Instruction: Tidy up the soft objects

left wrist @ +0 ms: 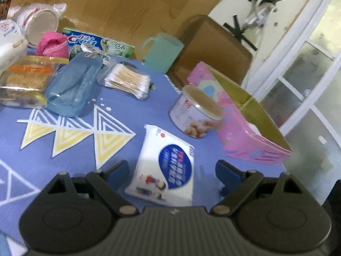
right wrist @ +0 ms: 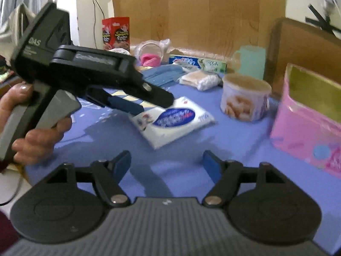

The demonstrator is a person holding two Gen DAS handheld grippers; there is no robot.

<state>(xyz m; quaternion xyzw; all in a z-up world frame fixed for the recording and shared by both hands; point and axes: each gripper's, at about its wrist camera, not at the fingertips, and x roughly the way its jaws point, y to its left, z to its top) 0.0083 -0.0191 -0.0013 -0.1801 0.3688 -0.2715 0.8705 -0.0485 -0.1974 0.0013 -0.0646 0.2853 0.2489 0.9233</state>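
A white soft tissue pack with a blue oval label [left wrist: 166, 166] lies flat on the blue tablecloth. My left gripper [left wrist: 172, 170] is open, its blue pads on either side of the pack, just above it. In the right wrist view the left gripper [right wrist: 149, 104] reaches over the pack [right wrist: 172, 121] from the left. My right gripper [right wrist: 167, 164] is open and empty, low over the cloth in front of the pack. A pink box with a gold inside [left wrist: 245, 117] stands open to the right of the pack. A pink cloth [left wrist: 53, 44] lies at the back left.
A round tin [left wrist: 196, 111] stands between the pack and the pink box. Behind are cotton swabs [left wrist: 127, 81], a blue plastic case [left wrist: 72, 87], a toothpaste box [left wrist: 96, 41], a green mug [left wrist: 162, 51], snack bags [left wrist: 23, 81] and a brown chair [left wrist: 215, 49].
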